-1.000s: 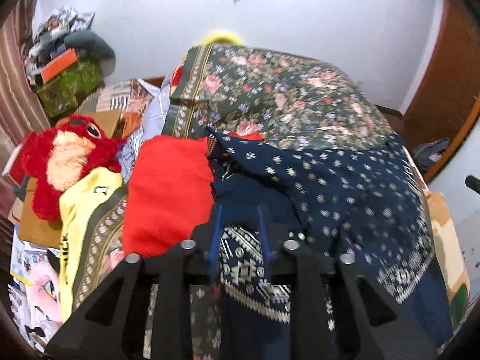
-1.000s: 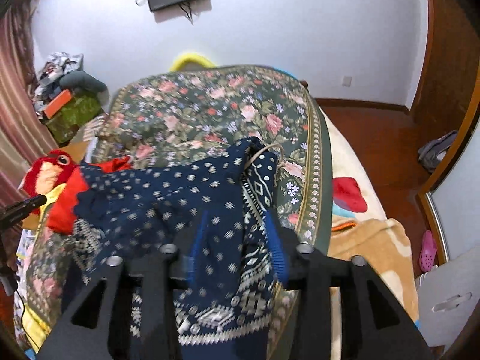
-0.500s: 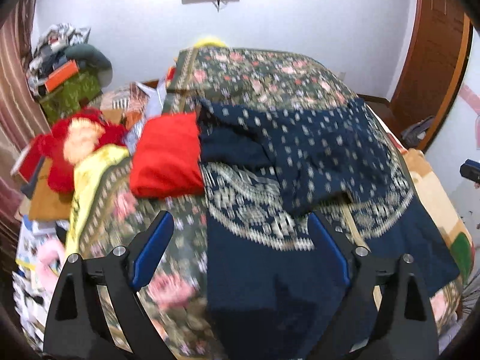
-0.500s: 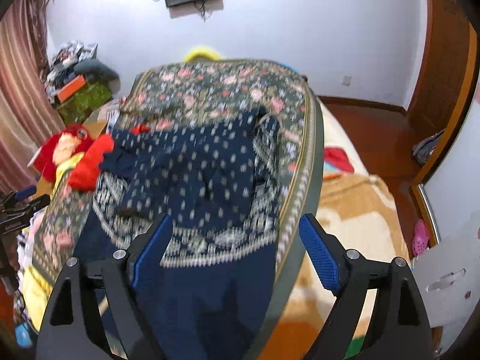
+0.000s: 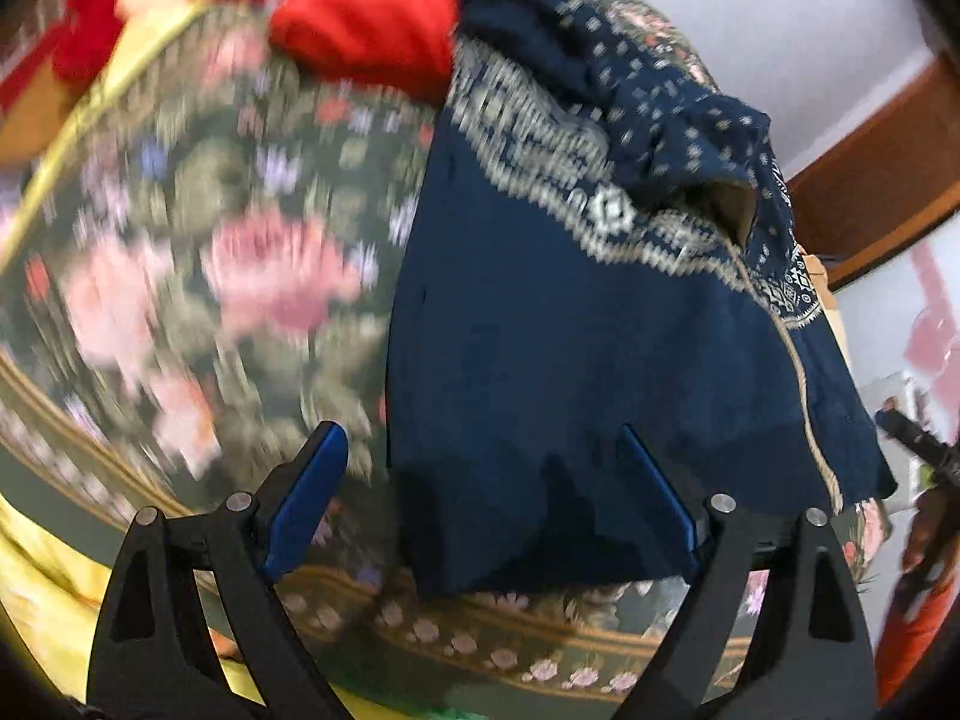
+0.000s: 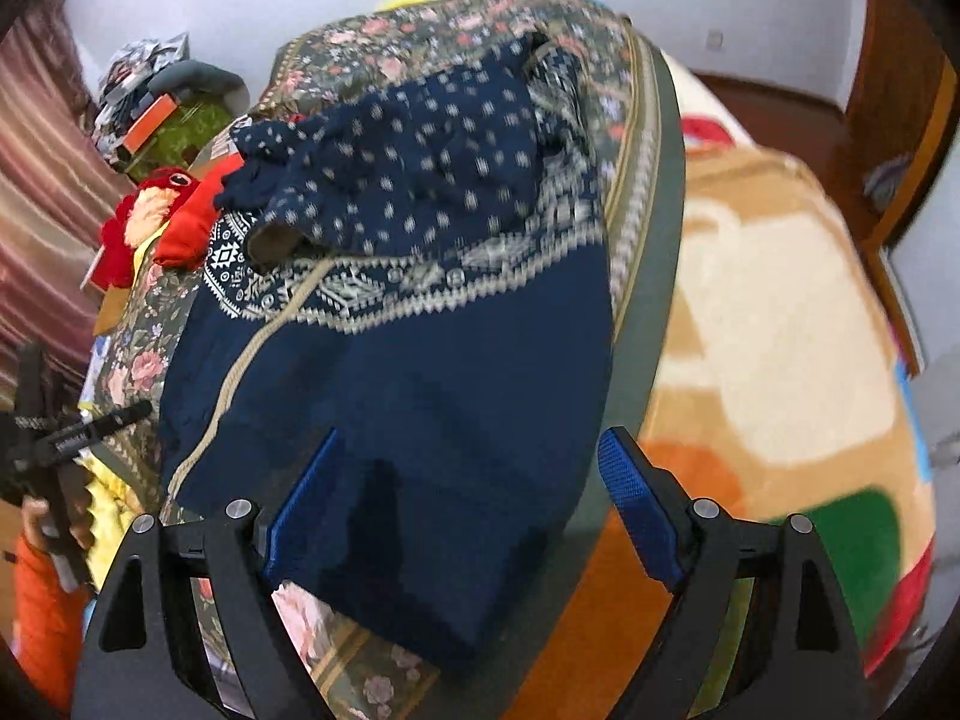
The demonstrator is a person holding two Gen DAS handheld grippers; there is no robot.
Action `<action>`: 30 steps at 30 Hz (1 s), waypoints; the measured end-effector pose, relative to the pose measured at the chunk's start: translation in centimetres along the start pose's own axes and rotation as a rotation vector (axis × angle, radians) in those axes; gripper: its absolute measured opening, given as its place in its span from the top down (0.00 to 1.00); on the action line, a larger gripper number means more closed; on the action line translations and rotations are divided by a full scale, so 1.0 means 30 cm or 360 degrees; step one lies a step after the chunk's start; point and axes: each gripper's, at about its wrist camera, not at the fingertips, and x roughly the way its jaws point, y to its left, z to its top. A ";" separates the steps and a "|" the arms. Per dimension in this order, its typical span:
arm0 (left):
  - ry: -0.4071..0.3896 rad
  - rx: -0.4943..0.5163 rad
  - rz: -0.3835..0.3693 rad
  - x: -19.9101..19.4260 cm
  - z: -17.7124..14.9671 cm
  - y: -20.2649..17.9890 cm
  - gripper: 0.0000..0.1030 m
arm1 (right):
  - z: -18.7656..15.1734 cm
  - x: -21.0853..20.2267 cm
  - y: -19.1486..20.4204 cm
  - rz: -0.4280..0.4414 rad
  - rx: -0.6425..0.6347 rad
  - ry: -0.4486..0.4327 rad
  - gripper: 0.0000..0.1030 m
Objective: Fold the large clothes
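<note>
A large navy garment [image 6: 414,372] lies spread on a floral bedspread [image 6: 420,30], its plain lower half toward the cameras and a cream patterned band crossing its middle. Its dotted upper part is folded back over itself, leaving a loose opening at the fold. The near hem hangs just over the bedspread's bordered edge.

The left gripper [image 5: 486,492] stands wide open with nothing between its 2 blue pads; in the left wrist view the garment's lower left corner lies ahead between the fingers, and the pads appear clear of the cloth, though motion blur makes that hard to judge. The right gripper [image 6: 474,498] is also spread wide and empty, with the garment's lower right corner between its fingers.

A red cloth [image 5: 366,30] sits beside the garment's upper left edge, and a red plush toy [image 6: 144,222] lies further left. A blanket [image 6: 780,312] in tan, cream, orange and green covers the surface to the right of the bedspread.

In the right wrist view, a hand [image 6: 36,525] with an orange sleeve holds the other tool at the left edge.
</note>
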 end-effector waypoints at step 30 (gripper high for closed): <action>-0.0304 0.0169 -0.0293 -0.127 0.187 -0.204 0.90 | 0.133 -0.020 0.039 0.0219 0.0064 -0.0269 0.92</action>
